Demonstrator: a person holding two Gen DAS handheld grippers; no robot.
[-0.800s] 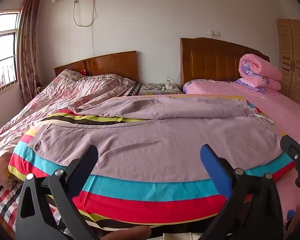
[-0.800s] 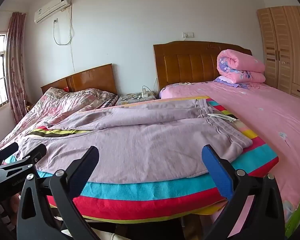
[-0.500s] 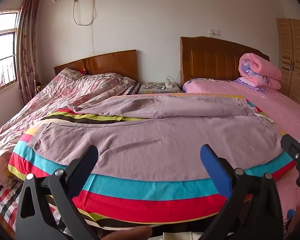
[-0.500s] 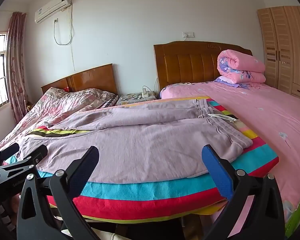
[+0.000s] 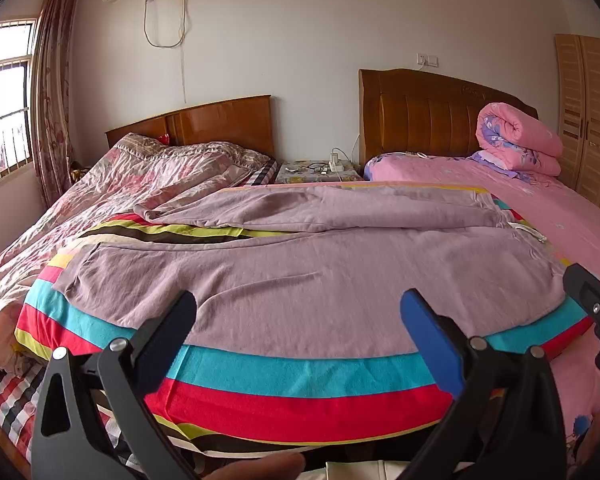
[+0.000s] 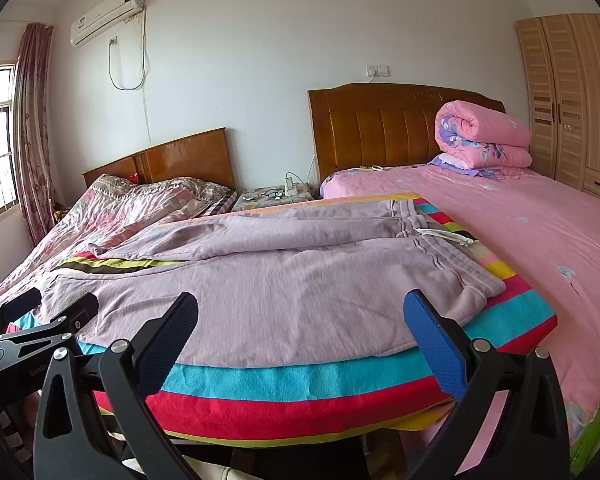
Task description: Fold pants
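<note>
Lilac pants (image 5: pixel 300 272) (image 6: pixel 284 280) lie spread flat across a striped blanket (image 5: pixel 284 372) (image 6: pixel 300 384), waistband to the right with a white drawstring (image 6: pixel 448 236), legs running left. My left gripper (image 5: pixel 300 320) hovers open over the blanket's near edge, short of the near leg, nothing between its fingers. My right gripper (image 6: pixel 304 324) is open too, in front of the near hip part, holding nothing. Each gripper's tip shows at the edge of the other's view.
The blanket bridges two beds: a rumpled floral quilt (image 5: pixel 112 188) on the left, a pink sheet (image 6: pixel 540 232) with a rolled pink duvet (image 6: pixel 480 140) on the right. A nightstand (image 5: pixel 320 170) with cables stands between the headboards. A wardrobe (image 6: pixel 572 104) is far right.
</note>
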